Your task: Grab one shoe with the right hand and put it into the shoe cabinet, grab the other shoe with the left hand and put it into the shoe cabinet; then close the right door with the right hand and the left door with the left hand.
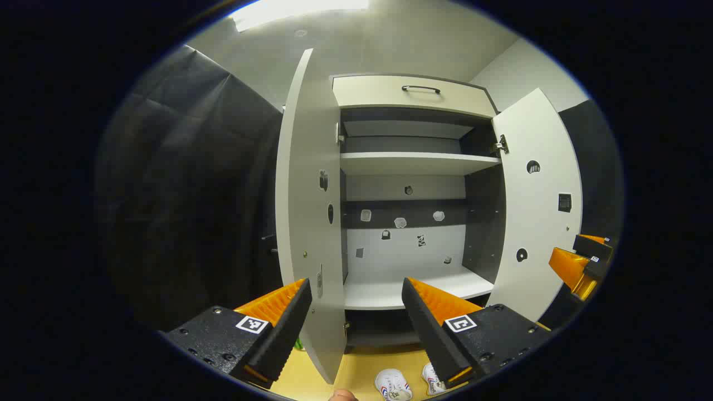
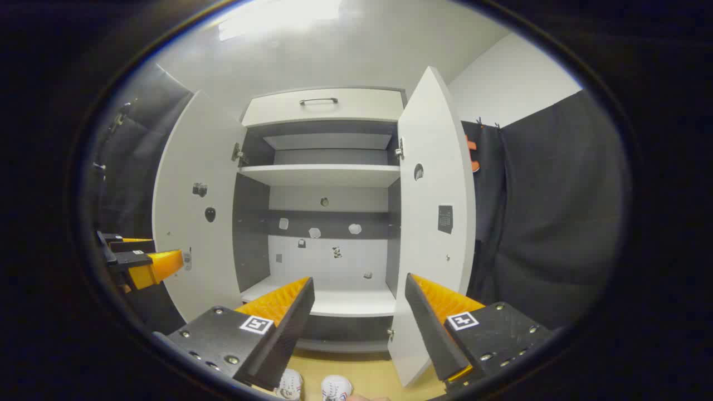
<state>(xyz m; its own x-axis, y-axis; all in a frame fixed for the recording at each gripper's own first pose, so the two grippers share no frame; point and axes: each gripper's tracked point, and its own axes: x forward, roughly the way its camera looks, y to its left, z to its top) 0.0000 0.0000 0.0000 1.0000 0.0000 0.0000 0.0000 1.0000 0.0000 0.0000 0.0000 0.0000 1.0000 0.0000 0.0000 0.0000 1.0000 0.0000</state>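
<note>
Both doors of the pale, grey-lined wooden shoe cabinet (image 1: 415, 167) stood wide open: left door (image 1: 309, 223), right door (image 1: 537, 211). Its shelves held no shoes. Two white sneakers with red and blue trim (image 1: 392, 384) lay side by side on the yellow floor (image 1: 362, 367) just before the cabinet, also seen at (image 2: 312, 386).

Left gripper (image 1: 356, 323): jaws wide apart, holding nothing. Right gripper (image 2: 359, 323): the same.

Judged step: first grasp not yet begun. Next move calls for lowering the right gripper onto one sneaker.

Count: two shoes, two doors, two grippers, one drawer (image 2: 323, 106).
</note>
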